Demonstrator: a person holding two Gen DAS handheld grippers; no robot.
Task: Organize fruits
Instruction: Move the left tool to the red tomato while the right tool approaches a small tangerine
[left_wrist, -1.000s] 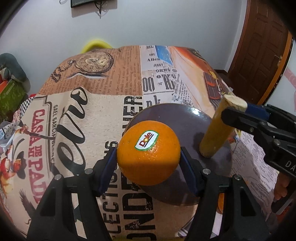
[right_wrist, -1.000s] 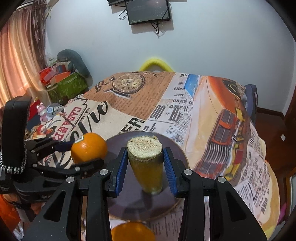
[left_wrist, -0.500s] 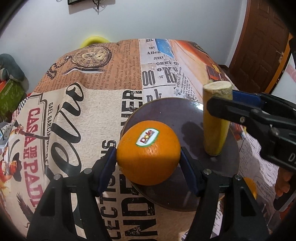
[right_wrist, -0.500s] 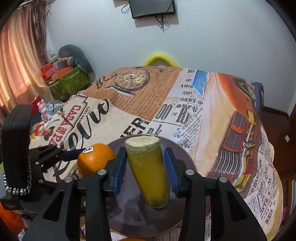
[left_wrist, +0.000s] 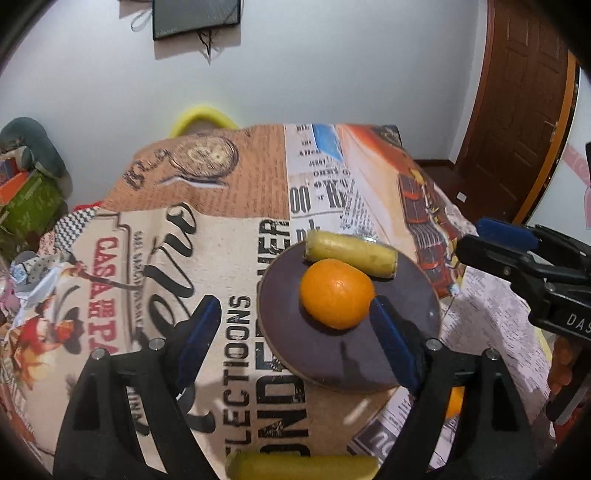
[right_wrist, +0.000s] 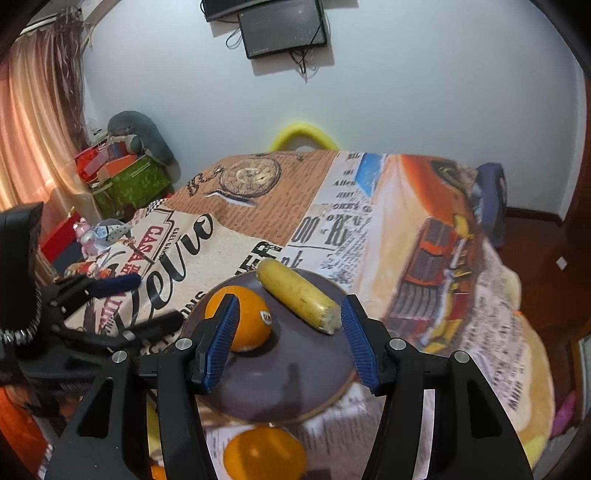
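A dark round plate (left_wrist: 413, 306) (right_wrist: 288, 384) lies on the printed tablecloth. An orange (left_wrist: 337, 293) (right_wrist: 251, 325) rests on the plate, and a yellow banana piece (left_wrist: 351, 254) (right_wrist: 299, 295) lies on its side just behind it. My left gripper (left_wrist: 295, 341) is raised above the near side of the plate, its jaws opening, with nothing pressed between its pads. My right gripper (right_wrist: 290, 343) hangs above the plate with its jaws opening, clear of both fruits. In the left wrist view the right gripper (left_wrist: 517, 254) shows at the right edge.
A second orange (right_wrist: 264, 452) and another banana piece (left_wrist: 301, 467) lie on the cloth near the table's front edge. Boxes and a cushion (right_wrist: 140, 136) stand on the floor at the left. A yellow chair back (right_wrist: 301, 134) rises behind the table. A wooden door (left_wrist: 524, 92) is at right.
Both grippers have let go and pulled back upward. The orange now sits on the plate, and the banana piece, held upright before, now lies flat on it.
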